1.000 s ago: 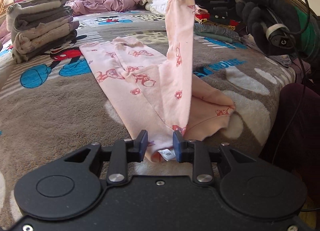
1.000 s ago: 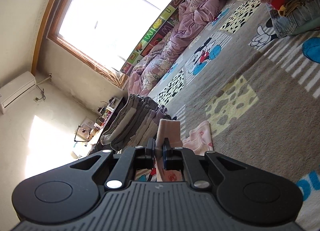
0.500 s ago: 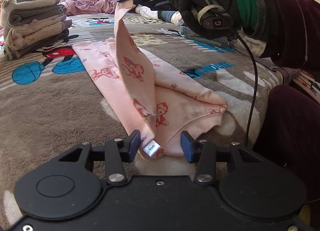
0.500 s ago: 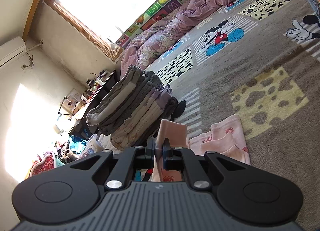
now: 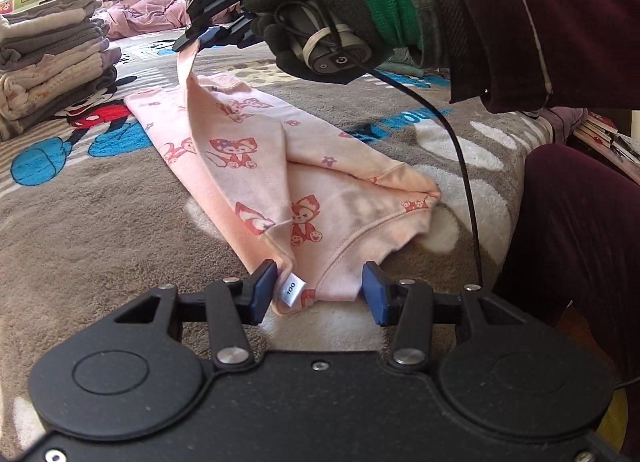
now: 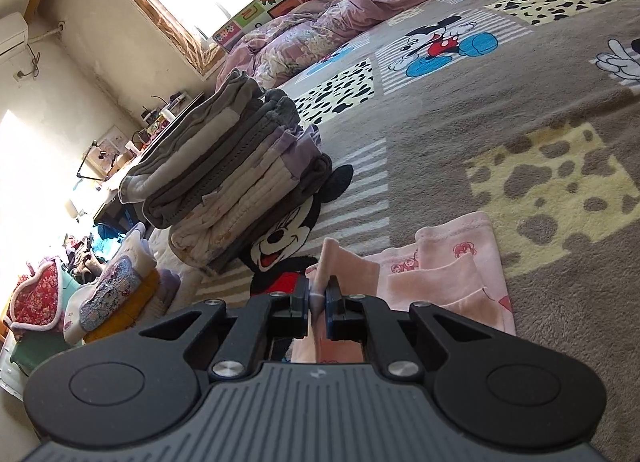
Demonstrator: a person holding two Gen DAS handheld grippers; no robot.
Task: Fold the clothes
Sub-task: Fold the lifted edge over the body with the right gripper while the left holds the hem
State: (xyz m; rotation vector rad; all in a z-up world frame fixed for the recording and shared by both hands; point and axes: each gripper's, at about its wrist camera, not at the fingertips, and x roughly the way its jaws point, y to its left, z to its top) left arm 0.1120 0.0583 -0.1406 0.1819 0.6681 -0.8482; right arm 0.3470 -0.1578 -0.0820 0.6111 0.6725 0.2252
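A pink printed garment (image 5: 248, 149) was seen laid out on the cartoon-patterned blanket (image 5: 80, 197) of a bed, its long axis running from the waistband nearest the left gripper (image 5: 316, 294) away toward a stack of folded clothes (image 5: 48, 65). The left gripper was held released, its blue pads spread to either side of the waistband and its white size tag (image 5: 293, 289), with the left pad just beside the folded edge and the right pad apart from the cloth. One leg of the garment was held lifted off the blanket, its cuff pinched in the clenched right gripper (image 5: 200, 35), which was carried by a dark-gloved hand (image 5: 316, 33) above the far half of the garment. In the right wrist view the right gripper (image 6: 318, 302) was shown clamped on a thin pink edge, with the other cuff (image 6: 456, 250) lying flat on the blanket beyond it and the stack of folded clothes (image 6: 224, 177) standing near, off to the far side of the garment from the person's leg. The lifted leg appeared due to be laid along the flat one, toward the stack side, and nothing was seen in the way on that strip of blanket. A black cable (image 5: 460, 149) from the right gripper was seen hanging over the waistband corner, and it was judged the only thing likely to snag. A crumpled purple quilt (image 6: 328, 17) lay well beyond the stack, under the window.
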